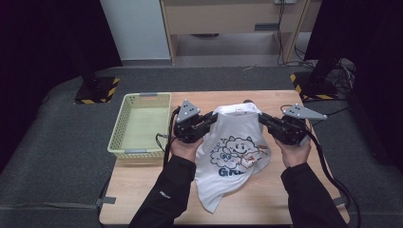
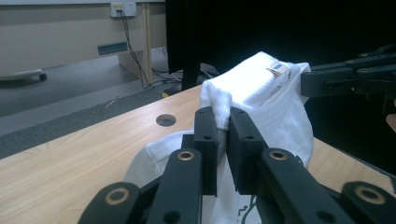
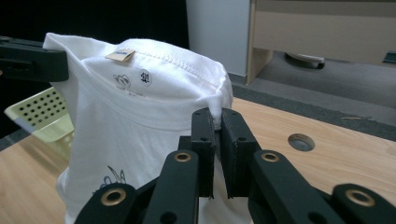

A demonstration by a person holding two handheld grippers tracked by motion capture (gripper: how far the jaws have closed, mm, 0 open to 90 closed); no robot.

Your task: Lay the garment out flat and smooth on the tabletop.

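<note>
The T-shirt (image 1: 235, 152) hangs between the two grippers over the middle of the wooden table (image 1: 152, 199), its neck end lifted and its hem trailing on the tabletop toward six o'clock in the high view. Its long axis therefore runs from the raised collar at twelve o'clock down to the crumpled hem near the person's side, with the cartoon print (image 1: 237, 153) facing up and toward the person. The yellow basket (image 1: 124, 124) sits on the table at nine o'clock from the shirt, just beside the left gripper, so the left hand is the nearer one if the shirt is bound that way.

The left gripper (image 1: 212, 118) has its jaws pressed together on the shoulder fabric at the shirt's ten o'clock corner; in the left gripper view a thick fold of white cloth (image 2: 222, 105) is pinched between the two black jaws. The right gripper (image 1: 263, 118) pinches the opposite shoulder at two o'clock, its jaws likewise closed on a bunched edge (image 3: 215, 109). The collar (image 3: 180, 60), with its small label (image 3: 120, 55), stretches level between them.
</note>
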